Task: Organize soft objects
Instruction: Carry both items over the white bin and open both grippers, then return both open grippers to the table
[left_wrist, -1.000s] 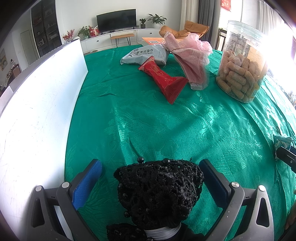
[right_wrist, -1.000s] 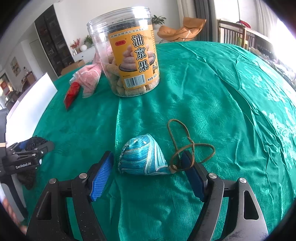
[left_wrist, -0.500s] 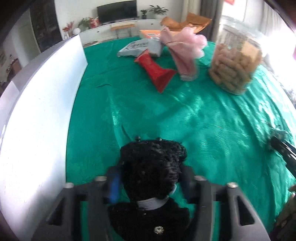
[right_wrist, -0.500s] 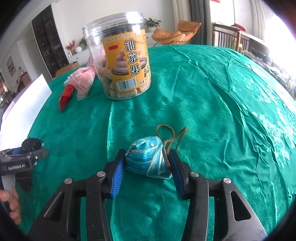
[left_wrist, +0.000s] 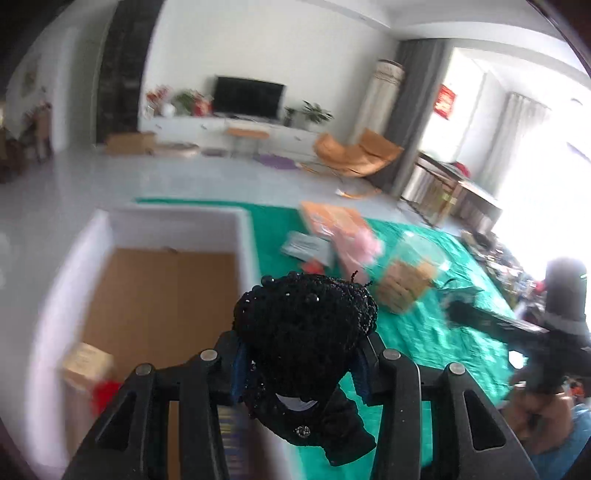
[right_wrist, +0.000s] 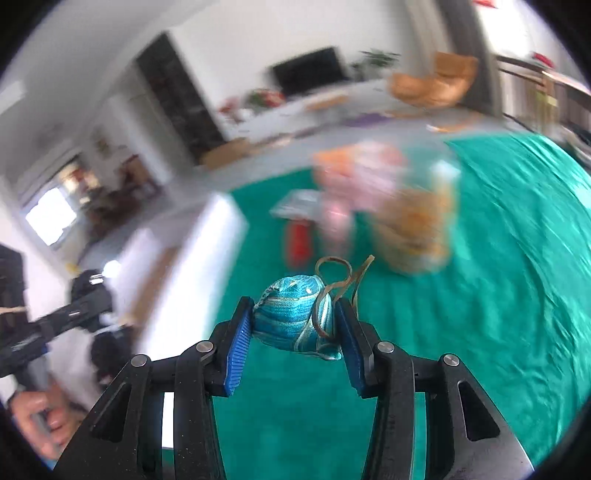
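in the left wrist view the left gripper (left_wrist: 301, 363) is clamped on a black beaded crochet piece (left_wrist: 304, 325), whose bulk bulges up above the blue pads (left_wrist: 240, 363) while a darker flap with a small shiny button hangs below them. it is held up in the air, over the near right edge of a white box (left_wrist: 243, 236) with a brown cardboard floor; a small carton and something red lie blurred in the box's near left corner. right of the box spreads the green tablecloth (left_wrist: 443, 332), with a clear snack jar (left_wrist: 410, 280), a pink bag (left_wrist: 354, 243) and a grey packet (left_wrist: 304, 245) further off, all smeared. at the far right edge the other gripper shows dark and blurred.

in the right wrist view the right gripper (right_wrist: 293, 328) has narrowed, its jaws having just been closing, and now pinches a turquoise fabric pouch (right_wrist: 295, 317) between its blue pads; the pouch's brown cord (right_wrist: 334, 271) loops up above it. the pouch hangs clear of the green cloth. beyond it stand the jar, pink bag and a red packet (right_wrist: 299, 240), blurred. the white box lies to the left, and at the left edge the left gripper appears with a hand (right_wrist: 37, 424) under it.
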